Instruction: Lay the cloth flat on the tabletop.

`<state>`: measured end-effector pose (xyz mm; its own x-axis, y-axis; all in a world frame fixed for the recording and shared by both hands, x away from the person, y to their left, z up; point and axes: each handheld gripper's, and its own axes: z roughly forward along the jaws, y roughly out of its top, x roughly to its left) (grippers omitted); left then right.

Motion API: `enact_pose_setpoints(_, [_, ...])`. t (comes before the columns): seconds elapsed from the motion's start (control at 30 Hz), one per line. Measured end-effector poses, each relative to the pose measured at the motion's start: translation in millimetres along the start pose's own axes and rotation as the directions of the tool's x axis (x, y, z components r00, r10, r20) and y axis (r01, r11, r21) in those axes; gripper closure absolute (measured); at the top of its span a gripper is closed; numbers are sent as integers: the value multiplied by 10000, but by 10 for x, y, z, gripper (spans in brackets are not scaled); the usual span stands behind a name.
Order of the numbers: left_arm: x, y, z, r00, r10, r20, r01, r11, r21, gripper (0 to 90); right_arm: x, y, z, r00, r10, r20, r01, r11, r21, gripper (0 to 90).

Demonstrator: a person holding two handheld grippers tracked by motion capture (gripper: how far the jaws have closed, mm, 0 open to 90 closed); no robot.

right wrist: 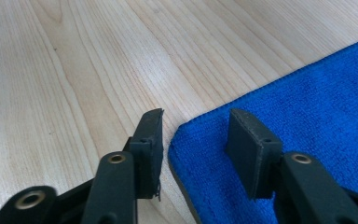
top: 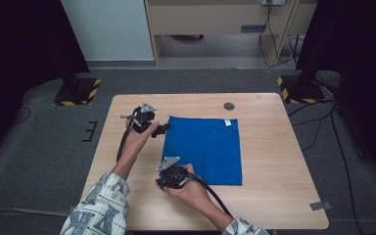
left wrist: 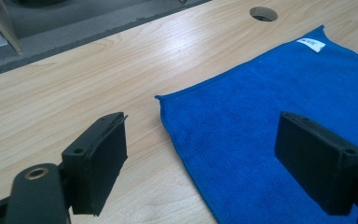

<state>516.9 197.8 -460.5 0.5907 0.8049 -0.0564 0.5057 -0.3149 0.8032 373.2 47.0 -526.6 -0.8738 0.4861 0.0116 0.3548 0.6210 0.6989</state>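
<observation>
Right gripper (top: 172, 172) sits at the near-left corner of the blue cloth (top: 203, 149), its jaws part spread and straddling that corner edge, 1 pad over the fabric and 1 over bare bench (top: 274, 196), nothing pinched. Left gripper (top: 162, 128) waits at the far-left corner, jaws spread wide, empty. Cloth lies flat mid-bench, white tag (top: 228, 122) at its far edge; it looks light, soft, floppy microfibre, likely to sag and drag, so best pinched at both left corners by the hemmed edge.
</observation>
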Motion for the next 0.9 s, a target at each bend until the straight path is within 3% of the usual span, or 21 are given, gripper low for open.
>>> enact_pose_setpoints(0.1, [2,5,-8,9999,120,-118,-120,9999,-1,162,-11,12,-7,9999,-56,90,54,9999,139,638])
enact_pose_setpoints(0.23, [11,6,-12,9998,103,-166,-104,9999,-76,162,-50,25,-23,9995,-149,273,141,9994,313,822])
enact_pose_setpoints(0.3, [12,2,-11,9998,136,-157,-136,9999,1,162,-72,21,-24,9995,-83,318,74,9996,281,862])
enact_pose_setpoints(0.37, [14,-2,-9,9999,106,-104,-105,9999,22,161,-71,20,-24,9994,-95,337,87,9997,228,867])
enact_pose_setpoints(0.43, [16,-9,-3,9997,-93,230,94,10000,-5,161,-51,16,-37,9997,-69,242,66,9999,106,869])
enact_pose_setpoints(0.53, [63,-20,7,10000,-68,-62,69,10000,31,162,-15,6,-64,9999,-40,131,42,9999,-157,870])
enact_pose_setpoints(0.7, [90,-53,69,9996,-247,157,244,9996,172,163,67,-30,-112,9998,59,-208,-67,9992,-398,871])
enact_pose_setpoints(0.9, [152,-99,169,9992,-391,-54,392,9989,271,186,144,-58,-138,9990,77,-430,-95,9990,-426,870])
